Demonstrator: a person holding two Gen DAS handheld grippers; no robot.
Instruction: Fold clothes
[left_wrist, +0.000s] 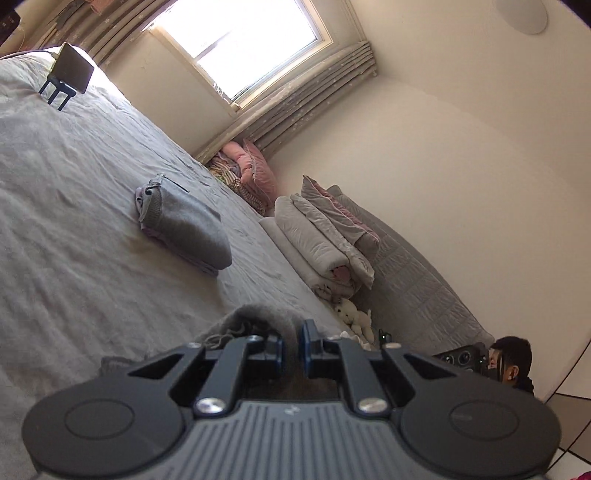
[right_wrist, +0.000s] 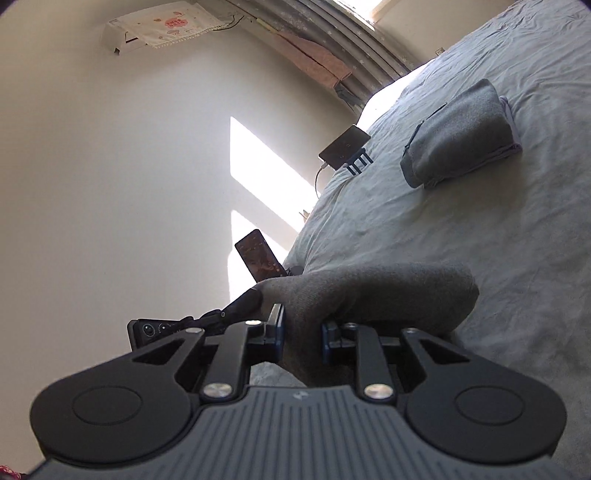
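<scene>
My left gripper (left_wrist: 293, 341) is shut on a fold of a grey knit garment (left_wrist: 255, 317), held just above the grey bed sheet (left_wrist: 74, 240). My right gripper (right_wrist: 301, 332) is shut on the same grey knit garment (right_wrist: 369, 291), whose thick rolled fold bulges out to the right over the bed sheet (right_wrist: 498, 240). A folded stack of a grey knit top over a lilac piece (left_wrist: 184, 225) lies on the bed further away; it also shows in the right wrist view (right_wrist: 458, 136).
A tablet on a dark stand (left_wrist: 70, 74) sits at the bed's far side, also in the right view (right_wrist: 345, 147). Rolled quilts and pillows (left_wrist: 325, 236) and a white plush toy (left_wrist: 354, 317) lie by the headboard. A phone on a holder (right_wrist: 260, 260) stands beside the bed.
</scene>
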